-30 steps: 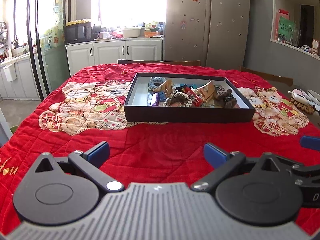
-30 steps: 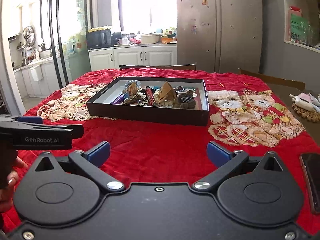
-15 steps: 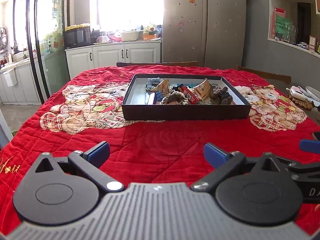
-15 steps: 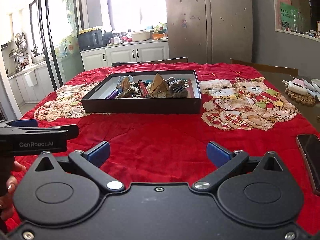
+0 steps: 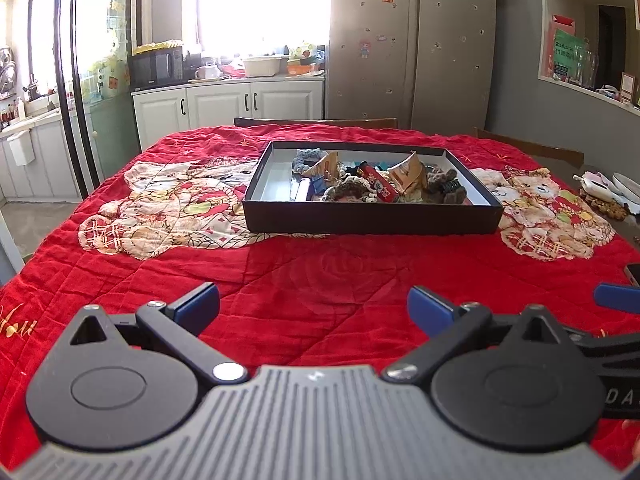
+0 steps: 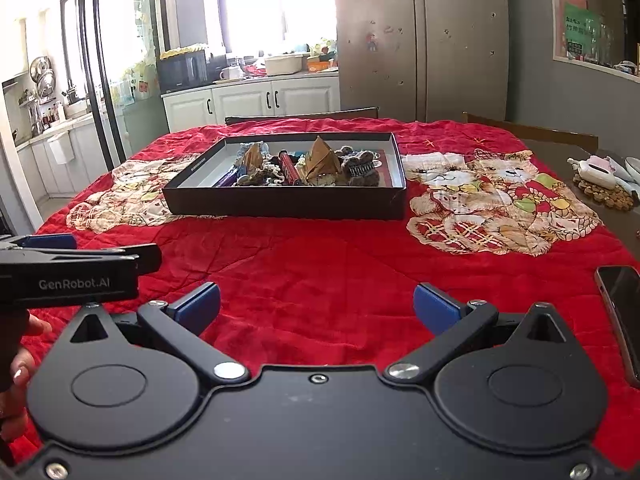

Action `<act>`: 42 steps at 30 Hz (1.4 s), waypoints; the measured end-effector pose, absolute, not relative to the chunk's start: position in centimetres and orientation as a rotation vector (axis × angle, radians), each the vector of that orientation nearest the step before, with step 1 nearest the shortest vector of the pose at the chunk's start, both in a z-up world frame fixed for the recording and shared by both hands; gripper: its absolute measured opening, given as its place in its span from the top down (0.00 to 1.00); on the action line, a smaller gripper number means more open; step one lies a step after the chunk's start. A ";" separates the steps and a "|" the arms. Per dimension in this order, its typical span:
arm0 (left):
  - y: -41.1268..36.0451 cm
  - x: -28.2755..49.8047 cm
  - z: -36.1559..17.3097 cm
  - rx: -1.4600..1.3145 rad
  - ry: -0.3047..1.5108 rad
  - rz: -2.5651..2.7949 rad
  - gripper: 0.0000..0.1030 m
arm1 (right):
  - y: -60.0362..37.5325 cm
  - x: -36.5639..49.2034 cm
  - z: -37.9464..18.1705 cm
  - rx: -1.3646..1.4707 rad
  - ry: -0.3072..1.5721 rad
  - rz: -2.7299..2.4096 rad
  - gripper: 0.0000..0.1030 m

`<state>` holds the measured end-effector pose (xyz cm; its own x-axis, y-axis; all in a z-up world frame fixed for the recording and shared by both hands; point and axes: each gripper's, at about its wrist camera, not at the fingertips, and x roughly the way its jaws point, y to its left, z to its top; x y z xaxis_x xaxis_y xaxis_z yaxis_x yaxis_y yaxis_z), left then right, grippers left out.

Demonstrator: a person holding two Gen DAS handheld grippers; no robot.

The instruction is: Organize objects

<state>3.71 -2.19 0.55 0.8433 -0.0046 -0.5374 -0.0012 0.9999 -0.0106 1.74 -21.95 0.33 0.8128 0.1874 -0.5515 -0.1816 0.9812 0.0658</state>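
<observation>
While your left gripper (image 5: 314, 304) and right gripper (image 6: 316, 304) hang released above the red quilted cloth (image 5: 320, 272), the shallow black cardboard box (image 5: 372, 216) of jumbled trinkets sits far ahead.

Left gripper (image 5: 314, 304) low over the red quilt (image 5: 320, 276) covering the tabletop, blue-padded fingers (image 5: 198, 304) spread wide, nothing between them. Ahead, well apart: shallow black box (image 5: 372, 220) holding a jumble of small items, including a red packet (image 5: 378, 184) and tan paper bag (image 5: 408, 174). Right gripper (image 5: 616, 298) enters at right edge; jaw state unclear. Fridge (image 5: 412, 40) beyond.
</observation>
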 end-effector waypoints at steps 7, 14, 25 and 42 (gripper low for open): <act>-2.2 3.8 0.4 -0.010 0.574 -0.002 0.00 | -21.9 1.9 0.2 0.001 0.596 0.192 0.00; -2.1 3.8 0.4 -0.021 0.579 -0.003 0.00 | -21.8 1.8 0.1 -0.005 0.598 0.191 0.00; -2.3 3.7 0.3 -0.025 0.576 0.003 0.00 | -21.9 1.8 0.0 -0.005 0.602 0.185 0.00; -2.5 3.8 0.1 -0.027 0.583 -0.003 0.00 | -22.1 1.6 -0.4 -0.007 0.608 0.177 0.00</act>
